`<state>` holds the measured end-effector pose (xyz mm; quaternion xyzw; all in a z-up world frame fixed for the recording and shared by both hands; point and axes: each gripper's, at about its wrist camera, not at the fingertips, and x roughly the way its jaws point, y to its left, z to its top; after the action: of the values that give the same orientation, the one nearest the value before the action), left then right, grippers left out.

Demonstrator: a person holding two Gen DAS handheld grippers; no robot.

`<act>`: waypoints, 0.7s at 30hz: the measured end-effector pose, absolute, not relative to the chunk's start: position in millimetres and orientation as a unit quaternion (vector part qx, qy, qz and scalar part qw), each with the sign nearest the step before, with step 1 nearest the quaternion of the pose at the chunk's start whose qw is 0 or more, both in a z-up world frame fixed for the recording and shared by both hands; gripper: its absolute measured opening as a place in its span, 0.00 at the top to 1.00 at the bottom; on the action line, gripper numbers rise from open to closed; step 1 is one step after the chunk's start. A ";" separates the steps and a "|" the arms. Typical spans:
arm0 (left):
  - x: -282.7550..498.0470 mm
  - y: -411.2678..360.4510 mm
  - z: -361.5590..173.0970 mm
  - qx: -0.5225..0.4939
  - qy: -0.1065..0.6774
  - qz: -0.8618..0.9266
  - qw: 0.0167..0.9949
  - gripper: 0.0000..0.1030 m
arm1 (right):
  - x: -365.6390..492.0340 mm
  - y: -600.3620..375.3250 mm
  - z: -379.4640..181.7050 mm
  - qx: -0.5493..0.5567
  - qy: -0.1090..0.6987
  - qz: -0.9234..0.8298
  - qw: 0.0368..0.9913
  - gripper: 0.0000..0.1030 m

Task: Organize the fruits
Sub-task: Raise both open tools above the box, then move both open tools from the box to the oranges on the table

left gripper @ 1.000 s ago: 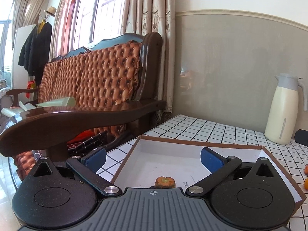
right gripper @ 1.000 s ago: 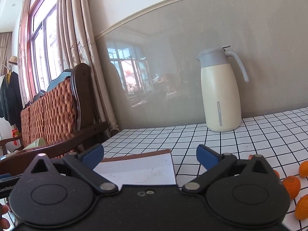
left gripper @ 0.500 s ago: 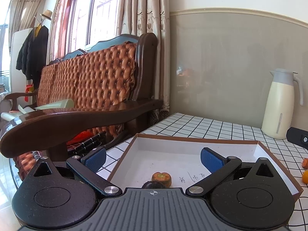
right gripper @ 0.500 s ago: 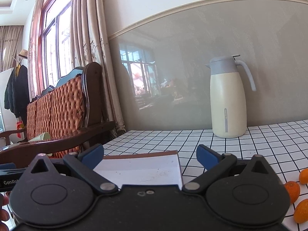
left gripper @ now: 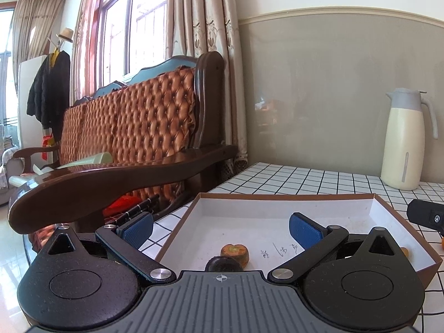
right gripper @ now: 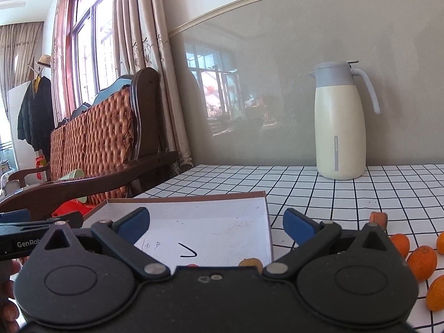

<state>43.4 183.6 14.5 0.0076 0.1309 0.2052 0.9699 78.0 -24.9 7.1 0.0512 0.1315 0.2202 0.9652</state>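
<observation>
A shallow brown-rimmed box with a white floor point(left gripper: 277, 195) point(right gripper: 260, 194) lies on the tiled table. Inside it sit an orange persimmon-like fruit point(left gripper: 234, 252) and a dark round fruit point(left gripper: 222, 264) right in front of my left gripper point(left gripper: 220, 223), which is open and empty. My right gripper point(right gripper: 216, 223) is open and empty too, hovering over the box's right part. A small orange fruit point(right gripper: 251, 263) shows in the box corner beneath it. Several small oranges point(right gripper: 421, 260) and a persimmon-like piece point(right gripper: 378, 217) lie on the table right of the box.
A cream thermos jug point(left gripper: 405, 141) point(right gripper: 340, 122) stands at the back by the wall. A wooden sofa with a quilted orange back point(left gripper: 133, 127) flanks the table's left edge. The other gripper's body point(right gripper: 16, 242) and a hand point(right gripper: 8, 305) show at the left.
Both grippers have drawn back and lifted a little: more of the box floor, the dark fruit and a small orange in the box corner have come into view. Both stay open.
</observation>
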 end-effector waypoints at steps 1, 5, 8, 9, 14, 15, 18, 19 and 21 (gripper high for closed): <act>42.4 182.8 14.4 0.007 0.132 0.205 0.970 0.00 | 76.9 -25.3 6.4 0.051 0.134 0.222 0.965 0.06; 40.9 178.4 13.9 0.005 0.135 0.195 0.971 0.00 | 72.7 -26.8 5.4 0.047 0.139 0.226 0.963 0.06; 38.1 173.9 13.0 -0.001 0.136 0.186 0.973 0.00 | 68.5 -30.7 5.5 0.046 0.140 0.226 0.963 0.06; 36.9 172.2 12.6 -0.004 0.136 0.181 0.974 0.00 | 67.8 -32.4 5.9 0.047 0.142 0.228 0.962 0.06; 37.0 160.5 12.4 0.000 0.136 0.167 0.976 0.00 | 65.4 -42.5 5.7 0.050 0.149 0.223 0.962 0.06; 37.1 157.9 12.6 0.002 0.136 0.165 0.977 0.00 | 65.2 -44.5 5.5 0.049 0.150 0.221 0.962 0.06; 36.8 148.5 13.1 0.006 0.135 0.151 0.979 0.00 | 64.5 -53.7 5.1 0.055 0.155 0.212 0.963 0.06; 36.8 144.8 13.3 0.007 0.135 0.145 0.980 0.00 | 63.7 -57.6 4.9 0.058 0.156 0.208 0.964 0.06; 38.1 137.3 14.3 0.010 0.134 0.132 0.982 0.00 | 63.2 -64.2 4.8 0.059 0.158 0.200 0.965 0.06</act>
<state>38.1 137.3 14.3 0.0096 0.1335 0.1322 0.9821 63.2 -64.2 4.8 0.0587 0.1576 0.2003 0.9652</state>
